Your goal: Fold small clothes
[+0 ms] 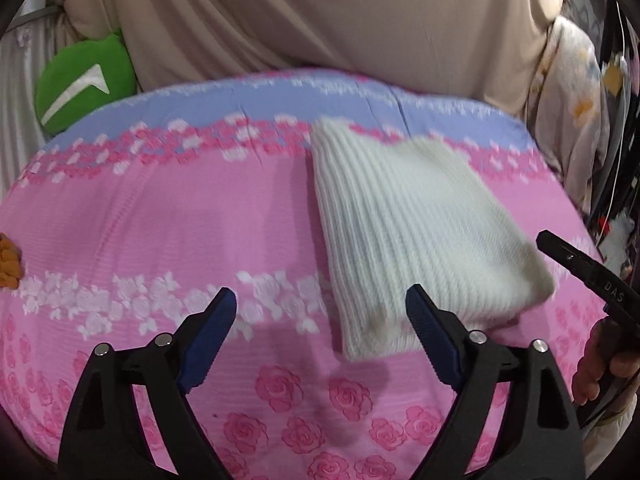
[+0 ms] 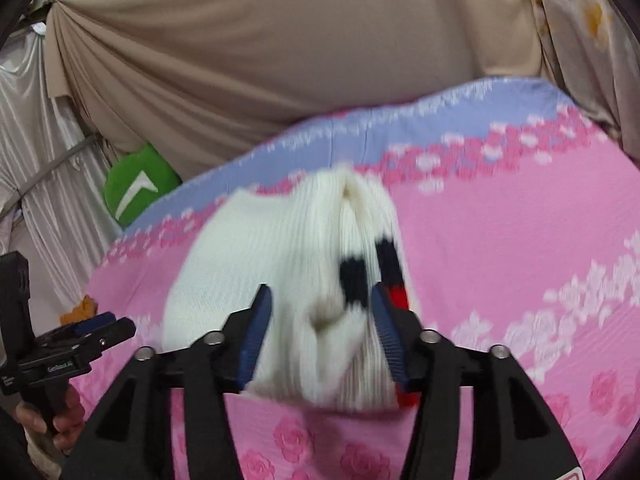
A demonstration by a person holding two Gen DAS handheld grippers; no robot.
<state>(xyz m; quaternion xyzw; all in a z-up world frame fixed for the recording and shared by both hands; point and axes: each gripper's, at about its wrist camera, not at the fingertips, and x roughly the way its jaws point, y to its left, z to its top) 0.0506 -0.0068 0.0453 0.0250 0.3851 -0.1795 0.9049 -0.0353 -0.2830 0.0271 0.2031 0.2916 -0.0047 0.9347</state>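
A folded white ribbed knit garment (image 1: 416, 224) lies on the pink rose-print bedspread (image 1: 160, 220). My left gripper (image 1: 320, 292) hovers open just before the garment's near left corner, with nothing between its blue pads. In the left wrist view a black finger of my right gripper (image 1: 568, 256) reaches over the garment's right corner. In the right wrist view the garment (image 2: 280, 240) shows black and red patches. It is blurred and bunched between the parted fingers of my right gripper (image 2: 320, 288). The pads do not look pressed on the cloth.
A green cushion (image 1: 88, 76) sits at the bed's far left against a beige drape (image 1: 320, 12). A small orange object (image 1: 8, 264) lies at the left edge. Floral fabric and clutter (image 1: 576, 92) stand to the right. A hand (image 2: 60, 412) holds the left gripper (image 2: 100, 328).
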